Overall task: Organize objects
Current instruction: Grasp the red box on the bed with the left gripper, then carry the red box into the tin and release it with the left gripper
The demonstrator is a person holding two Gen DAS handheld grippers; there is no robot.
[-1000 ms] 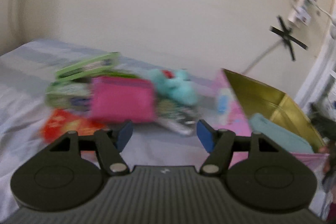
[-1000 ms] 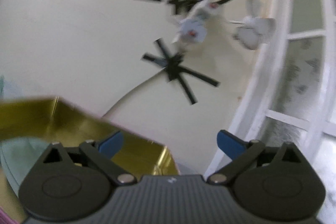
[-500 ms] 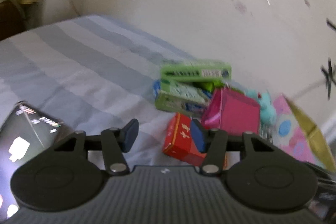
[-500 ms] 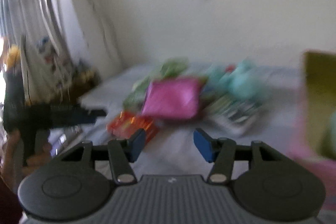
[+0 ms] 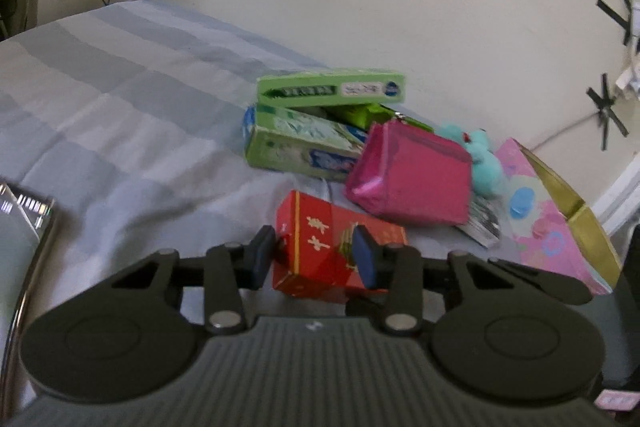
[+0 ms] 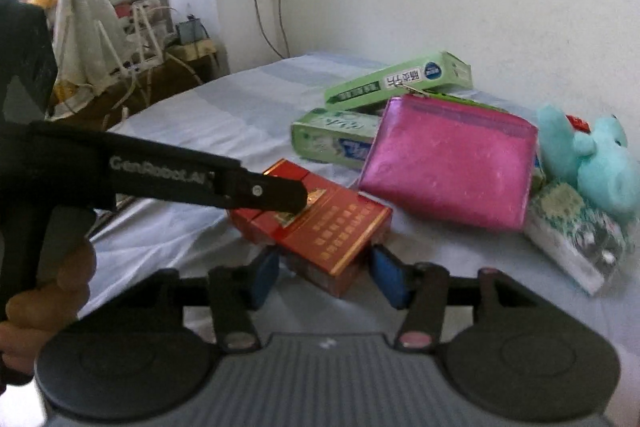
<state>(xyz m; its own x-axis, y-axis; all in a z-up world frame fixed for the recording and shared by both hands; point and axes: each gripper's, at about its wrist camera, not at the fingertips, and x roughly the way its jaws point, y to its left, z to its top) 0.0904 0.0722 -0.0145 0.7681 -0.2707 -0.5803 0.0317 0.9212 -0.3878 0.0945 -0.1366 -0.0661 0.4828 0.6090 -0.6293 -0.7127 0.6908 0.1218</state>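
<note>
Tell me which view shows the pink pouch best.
The right wrist view: the pink pouch faces the camera flat, sharp, with its zipper edge visible. The left wrist view shows the pouch tilted, foreshortened and blurrier.

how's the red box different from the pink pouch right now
The red box is a stiff carton with gold print; the pink pouch is soft, shiny and zippered. The red box sits nearest, between the pads of the left hand-held gripper; the pink pouch lies untouched, propped against the green boxes behind it. The pouch looks larger. Both rest on the striped bedsheet.

Soft daylight; slight blur; fisheye edges
</note>
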